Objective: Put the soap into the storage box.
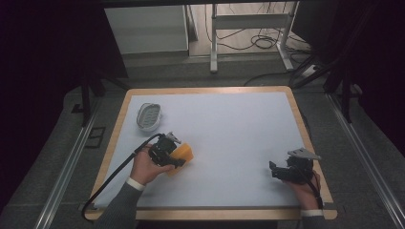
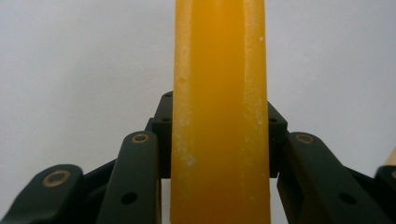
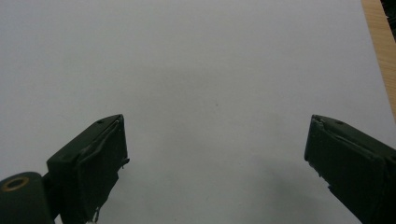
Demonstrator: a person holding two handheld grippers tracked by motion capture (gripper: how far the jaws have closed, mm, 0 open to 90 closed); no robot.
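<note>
The left gripper (image 1: 177,160) is clamping the orange soap bar (image 1: 183,155) lengthwise between its jaws — the white soap dish (image 1: 148,116) is lying just beyond; right gripper (image 1: 275,170) is idling wide open, holding nothing.

On the table (image 1: 210,90), the dish (image 1: 148,116) is lying at the far left, the block (image 1: 183,153) is sitting nearer and just right of it between the left gripper's (image 1: 177,160) jaws, well apart from the right gripper (image 1: 276,171) at the near right.
</note>
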